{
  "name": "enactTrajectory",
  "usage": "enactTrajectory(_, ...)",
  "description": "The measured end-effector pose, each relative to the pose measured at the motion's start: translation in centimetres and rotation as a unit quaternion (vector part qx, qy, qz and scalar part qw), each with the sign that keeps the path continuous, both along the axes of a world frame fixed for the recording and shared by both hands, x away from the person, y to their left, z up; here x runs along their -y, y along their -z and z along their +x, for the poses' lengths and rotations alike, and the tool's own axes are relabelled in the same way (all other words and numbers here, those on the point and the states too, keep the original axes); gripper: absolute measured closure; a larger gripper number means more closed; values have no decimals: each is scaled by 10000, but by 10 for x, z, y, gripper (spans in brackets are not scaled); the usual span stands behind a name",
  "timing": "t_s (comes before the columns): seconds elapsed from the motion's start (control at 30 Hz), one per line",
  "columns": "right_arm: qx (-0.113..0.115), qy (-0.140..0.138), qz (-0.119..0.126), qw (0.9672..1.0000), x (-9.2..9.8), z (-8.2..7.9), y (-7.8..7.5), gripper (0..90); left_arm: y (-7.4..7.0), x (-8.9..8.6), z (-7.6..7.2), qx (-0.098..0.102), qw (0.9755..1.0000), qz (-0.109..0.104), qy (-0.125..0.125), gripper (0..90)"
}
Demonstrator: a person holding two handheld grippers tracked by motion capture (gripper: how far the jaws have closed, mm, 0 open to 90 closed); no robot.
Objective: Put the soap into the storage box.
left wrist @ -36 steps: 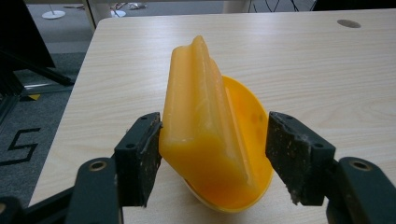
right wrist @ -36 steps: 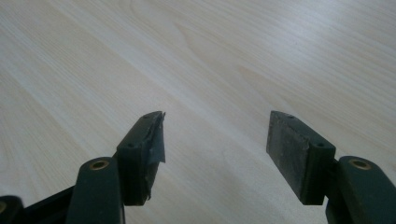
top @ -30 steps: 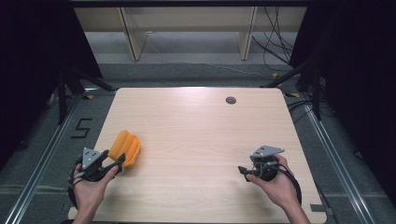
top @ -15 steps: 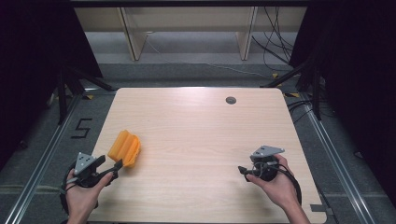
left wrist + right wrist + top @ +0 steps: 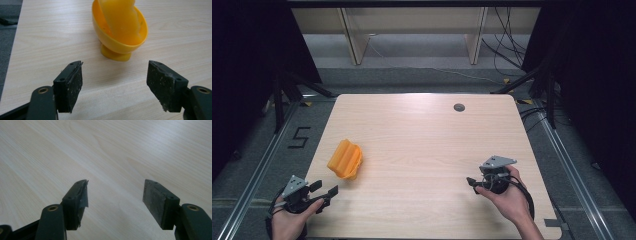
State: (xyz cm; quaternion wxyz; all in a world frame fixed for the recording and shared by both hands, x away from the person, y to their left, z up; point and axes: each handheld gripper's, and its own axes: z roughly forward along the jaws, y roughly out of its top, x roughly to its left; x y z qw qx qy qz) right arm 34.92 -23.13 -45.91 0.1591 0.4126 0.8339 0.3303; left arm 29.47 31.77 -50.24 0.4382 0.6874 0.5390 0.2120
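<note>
Now that the left gripper [image 5: 328, 191] has backed off, jaws wide and empty, the orange plastic footed bowl [image 5: 345, 159] lies released on its side. Right gripper [image 5: 474, 182] rests wide open, holding nothing.

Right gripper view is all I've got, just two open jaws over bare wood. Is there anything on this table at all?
Observer: Yes, an orange bowl lies tipped on its side near the table's left edge.
Operator: Anything inside it?
Observer: The left gripper view shows a paler orange piece sitting in the bowl.
Operator: Is the left gripper holding it?
Observer: No, its jaws stand open, short of the bowl's foot, touching nothing.
</note>
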Motion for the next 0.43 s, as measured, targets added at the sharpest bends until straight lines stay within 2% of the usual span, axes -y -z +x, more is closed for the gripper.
enactTrajectory(0.1, 194, -71, 25, 9998, 1, 2, 1, 374, 1, 3, 0, -46, 9998, 116, 161, 282)
enactTrajectory(0.13, 144, 0, 39, 9999, 1, 1, 0, 374, 1, 4, 1, -21, 9997, 135, 184, 280)
enactTrajectory(0.17, 146, 36, 103, 9998, 1, 0, -1, 374, 1, 4, 1, -16, 9998, 126, 175, 278)
enactTrajectory(0.2, 267, -4, 113, 9996, 2, 2, 0, 374, 1, 4, 1, -6, 9998, 117, 185, 278)
enactTrajectory(0.33, 276, 16, 153, 9995, 3, 2, 1, 374, 2, 2, 1, -108, 9997, 28, 195, 278)
enactTrajectory(0.43, 318, -33, 132, 9994, 3, 2, 1, 374, 3, 2, 2, -90, 9998, 8, 179, 279)
